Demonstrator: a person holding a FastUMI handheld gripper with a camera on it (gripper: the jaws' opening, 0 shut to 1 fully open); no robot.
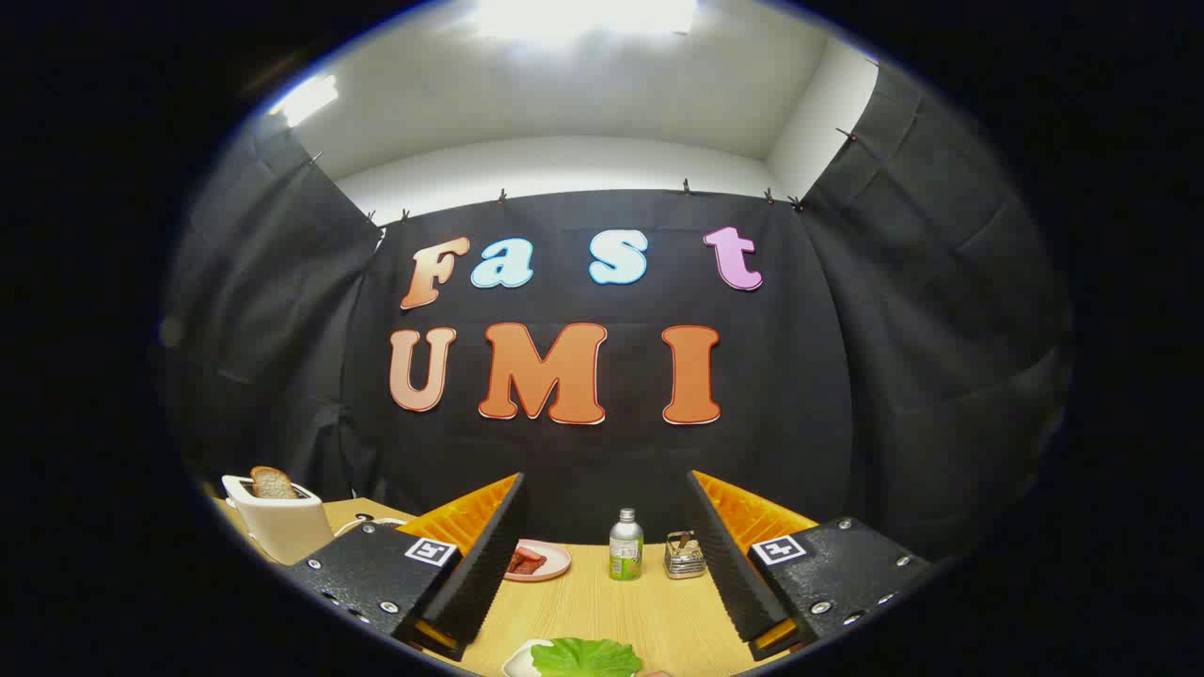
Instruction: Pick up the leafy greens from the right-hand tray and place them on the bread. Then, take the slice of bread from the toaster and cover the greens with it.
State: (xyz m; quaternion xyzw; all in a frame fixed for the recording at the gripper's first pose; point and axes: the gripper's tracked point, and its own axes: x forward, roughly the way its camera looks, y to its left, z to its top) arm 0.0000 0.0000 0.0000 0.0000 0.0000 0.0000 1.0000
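My gripper (607, 527) stands open above the wooden table (611, 602), its two black fingers (489, 555) wide apart with nothing between them. Low between the fingers, close to me, a green leaf (585, 656) lies on a white dish (519, 661). A white toaster (277, 522) stands far left beyond the left finger, with a slice of browned bread (273, 483) sticking up out of its slot.
Beyond the fingers at the back of the table stand a pink plate (550, 564) with reddish food, a small bottle (625, 545) with a green label and a small shiny metal holder (685, 555). Black cloth walls close in the booth.
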